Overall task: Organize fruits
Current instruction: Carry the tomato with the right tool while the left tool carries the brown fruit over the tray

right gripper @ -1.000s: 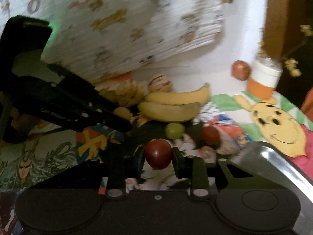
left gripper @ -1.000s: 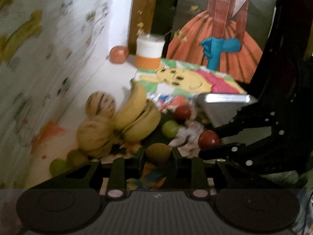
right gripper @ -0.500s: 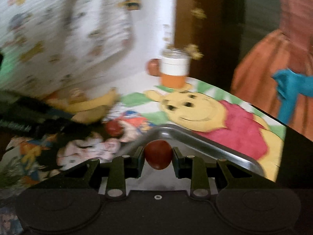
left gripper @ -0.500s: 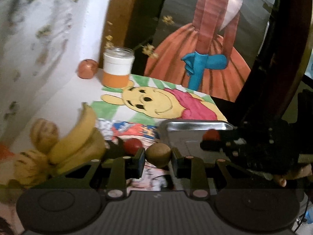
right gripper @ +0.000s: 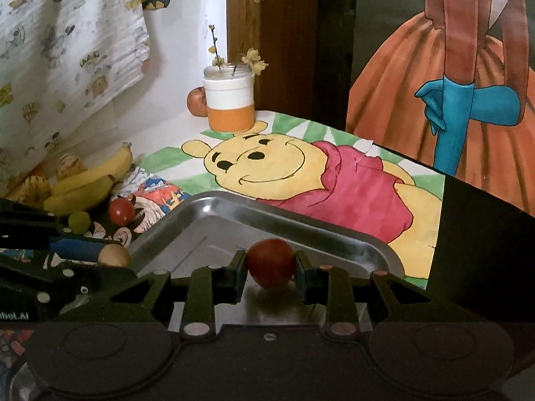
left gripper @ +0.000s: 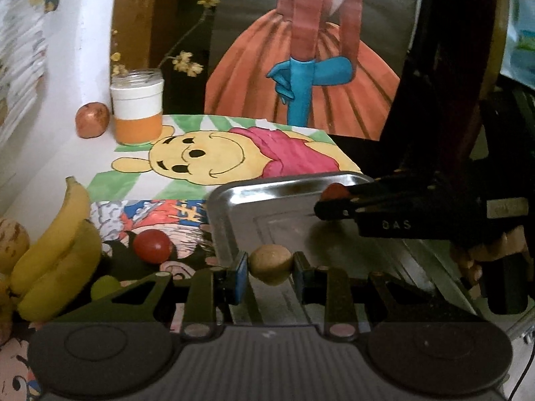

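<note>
The left tongs [left gripper: 271, 272] are gripping a small tan round fruit [left gripper: 270, 264] over the near part of the metal tray [left gripper: 267, 197]. The right tongs [right gripper: 270, 272] are clamping a red fruit [right gripper: 270, 262] above the same tray. Beyond the tray's left edge, another red fruit [left gripper: 152, 245] and a green grape [left gripper: 104, 286] are lying on the picture-covered surface [left gripper: 214, 157], beside the bananas [left gripper: 57, 254]. Farther back, a white-and-orange jar [left gripper: 137, 107] is standing against the wall with a reddish fruit [left gripper: 92, 119] just beside it.
</note>
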